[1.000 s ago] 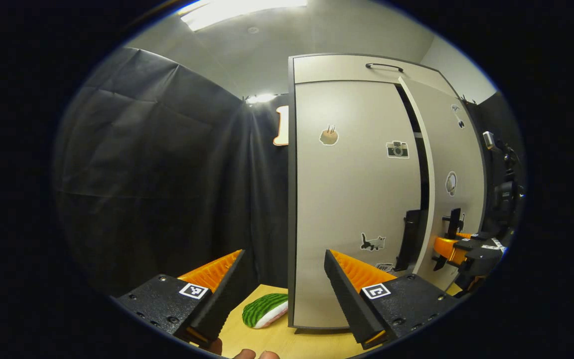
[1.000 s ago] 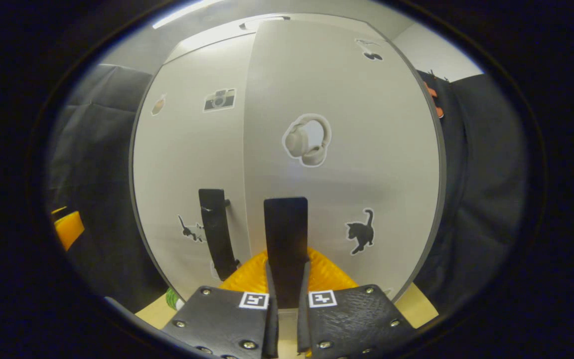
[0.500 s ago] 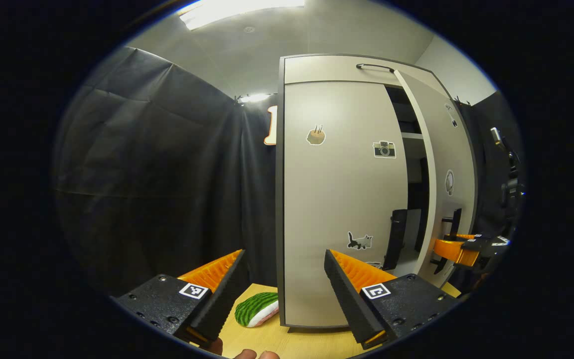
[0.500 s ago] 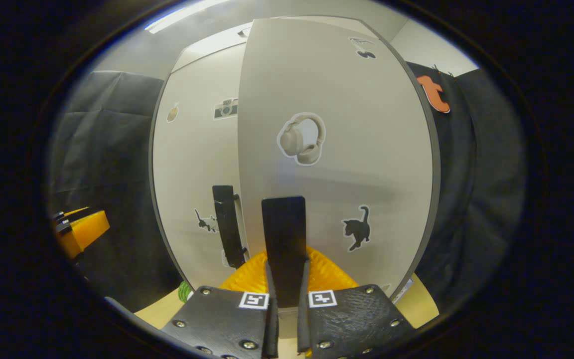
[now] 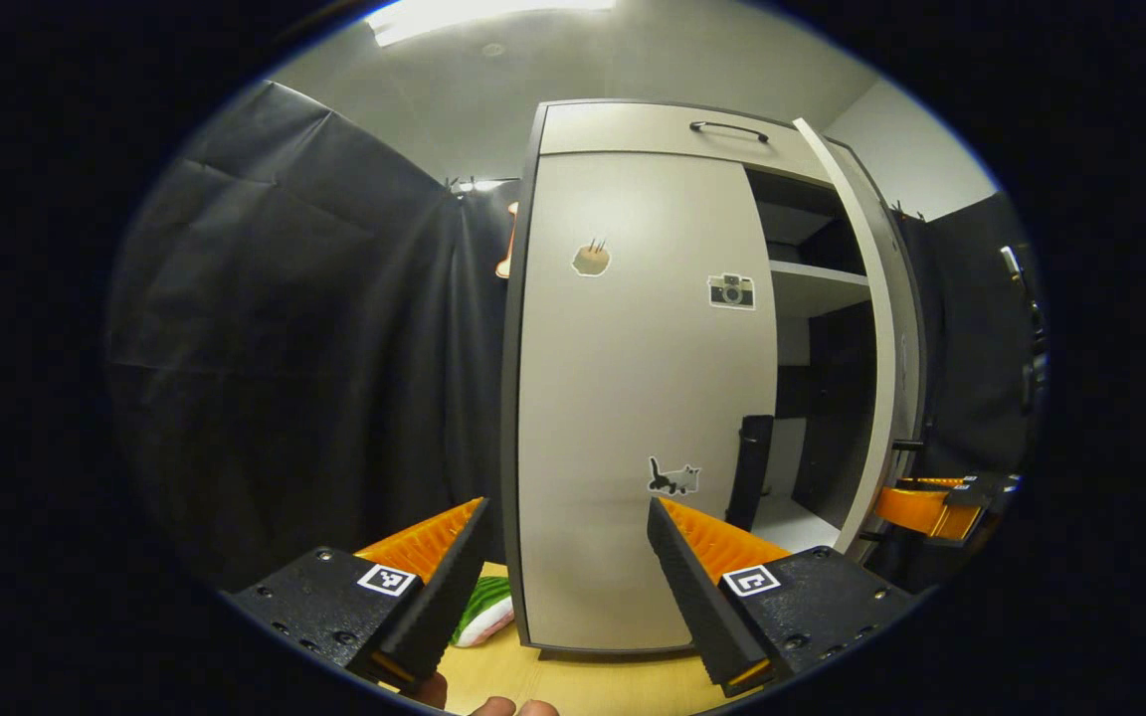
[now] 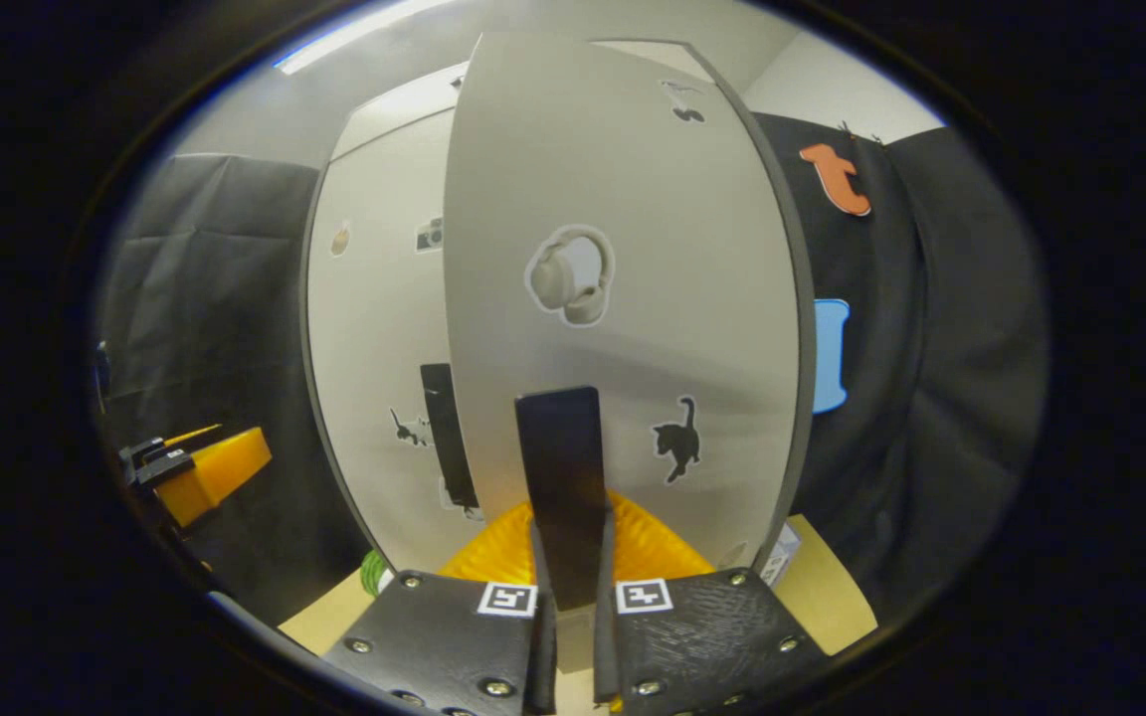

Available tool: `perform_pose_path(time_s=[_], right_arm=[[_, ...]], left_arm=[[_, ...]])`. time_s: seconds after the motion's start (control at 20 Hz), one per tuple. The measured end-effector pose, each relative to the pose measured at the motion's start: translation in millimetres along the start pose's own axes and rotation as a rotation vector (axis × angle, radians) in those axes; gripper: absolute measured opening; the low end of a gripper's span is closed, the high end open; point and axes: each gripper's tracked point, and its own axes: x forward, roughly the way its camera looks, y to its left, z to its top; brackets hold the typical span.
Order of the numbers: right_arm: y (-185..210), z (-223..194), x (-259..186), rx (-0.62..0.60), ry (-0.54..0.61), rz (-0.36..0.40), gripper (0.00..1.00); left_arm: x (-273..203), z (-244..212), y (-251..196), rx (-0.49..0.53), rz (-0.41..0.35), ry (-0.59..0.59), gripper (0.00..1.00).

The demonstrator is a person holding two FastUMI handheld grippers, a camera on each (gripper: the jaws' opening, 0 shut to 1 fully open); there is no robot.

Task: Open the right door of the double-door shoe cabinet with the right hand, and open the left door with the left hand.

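**Right door swung out, left door shut**

I take the shoe cabinet [image 5: 633, 129] as my landmark; it stands on the worktop [image 5: 573, 681]. At its left foot lies a green striped toy [image 5: 478, 612]. My left hand-held gripper [image 5: 563, 572] hangs spread before the closed left door [image 5: 633, 398], touching nothing. Right of that, the right door [image 6: 623, 249] stands open, baring a shelf [image 5: 817, 273]. My right hand-held gripper [image 6: 573, 607] pinches the right door's handle [image 6: 563, 477].
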Motion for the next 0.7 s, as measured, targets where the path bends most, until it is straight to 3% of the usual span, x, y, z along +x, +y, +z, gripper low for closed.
perform_pose_path(time_s=[0.55,0.7], right_arm=[[-33,0,-26,-0.006,-0.041,-0.177,0.14],[-40,0,-31,-0.005,-0.047,-0.211,0.13]], left_arm=[[-2,-4,-31,0.006,-0.099,0.010,0.99],[-3,-7,-38,0.002,-0.121,0.018,0.96]])
